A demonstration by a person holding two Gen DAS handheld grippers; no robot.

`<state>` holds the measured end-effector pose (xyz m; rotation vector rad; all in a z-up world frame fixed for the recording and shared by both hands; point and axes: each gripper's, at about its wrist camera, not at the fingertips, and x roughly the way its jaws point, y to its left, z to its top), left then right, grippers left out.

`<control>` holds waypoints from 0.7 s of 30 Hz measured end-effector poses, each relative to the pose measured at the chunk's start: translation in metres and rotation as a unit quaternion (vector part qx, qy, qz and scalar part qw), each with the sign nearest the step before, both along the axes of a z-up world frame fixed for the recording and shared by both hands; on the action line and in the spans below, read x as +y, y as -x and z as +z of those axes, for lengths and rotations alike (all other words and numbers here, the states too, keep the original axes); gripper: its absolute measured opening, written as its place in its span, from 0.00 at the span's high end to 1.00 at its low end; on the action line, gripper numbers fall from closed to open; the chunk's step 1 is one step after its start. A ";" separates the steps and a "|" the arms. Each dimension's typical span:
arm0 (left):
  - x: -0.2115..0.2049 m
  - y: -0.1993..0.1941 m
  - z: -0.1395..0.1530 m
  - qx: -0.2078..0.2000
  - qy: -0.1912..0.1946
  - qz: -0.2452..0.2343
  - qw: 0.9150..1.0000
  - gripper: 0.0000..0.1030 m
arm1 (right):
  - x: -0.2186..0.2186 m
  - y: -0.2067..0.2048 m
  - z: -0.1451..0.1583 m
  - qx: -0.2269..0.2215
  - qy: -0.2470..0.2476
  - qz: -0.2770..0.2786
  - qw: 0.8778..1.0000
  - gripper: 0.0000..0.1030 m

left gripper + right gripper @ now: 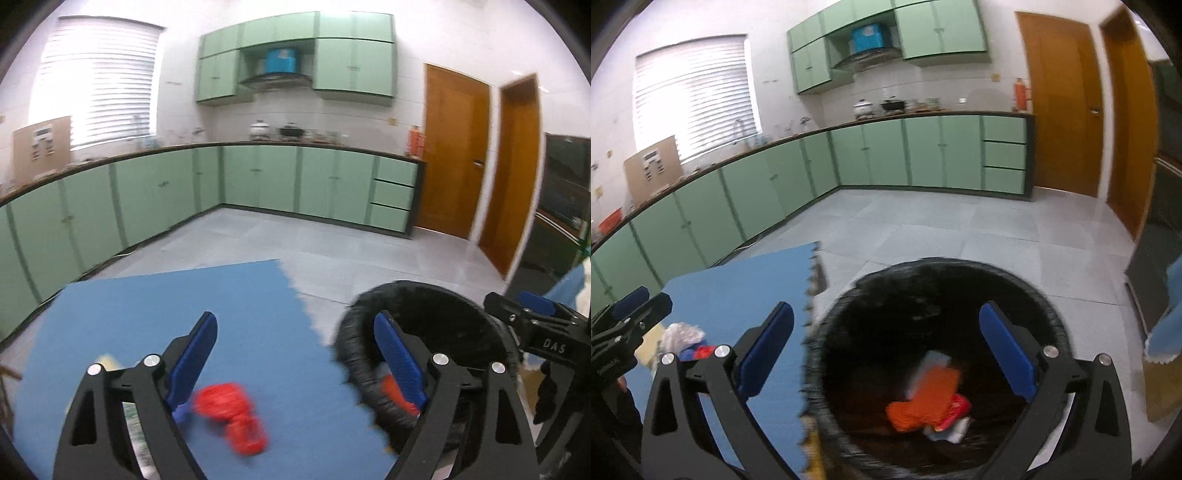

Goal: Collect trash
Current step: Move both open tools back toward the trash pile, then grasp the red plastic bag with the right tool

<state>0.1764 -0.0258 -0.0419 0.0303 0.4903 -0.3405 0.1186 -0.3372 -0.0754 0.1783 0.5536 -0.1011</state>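
Plainly, both grippers are empty. The right gripper hangs over the mouth of the black bin with its blue pads spread wide and nothing between them; below it, on the bin's floor, lies an orange wrapper together with a red scrap and some pale paper, blurred but clearly inside the rim. The left gripper is likewise wide apart and carries nothing; one of its fingers stands over the blue foam mat, the other over the bin's near edge.

So part of the job looks done: several pieces of trash already lie in the bin. What is left sits on the mat beside it. A crumpled red wrapper lies just ahead of the left gripper, untouched, and further left in the right wrist view a small heap of whitish crumpled paper with bits of red and blue rests on the mat near something yellow. The tiled floor beyond the mat shows no litter that I can make out.
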 end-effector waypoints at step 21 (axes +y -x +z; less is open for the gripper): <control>0.142 0.029 -0.039 0.009 -0.034 0.143 0.989 0.17 | 0.179 -0.035 -0.035 0.019 0.039 0.124 0.991 0.05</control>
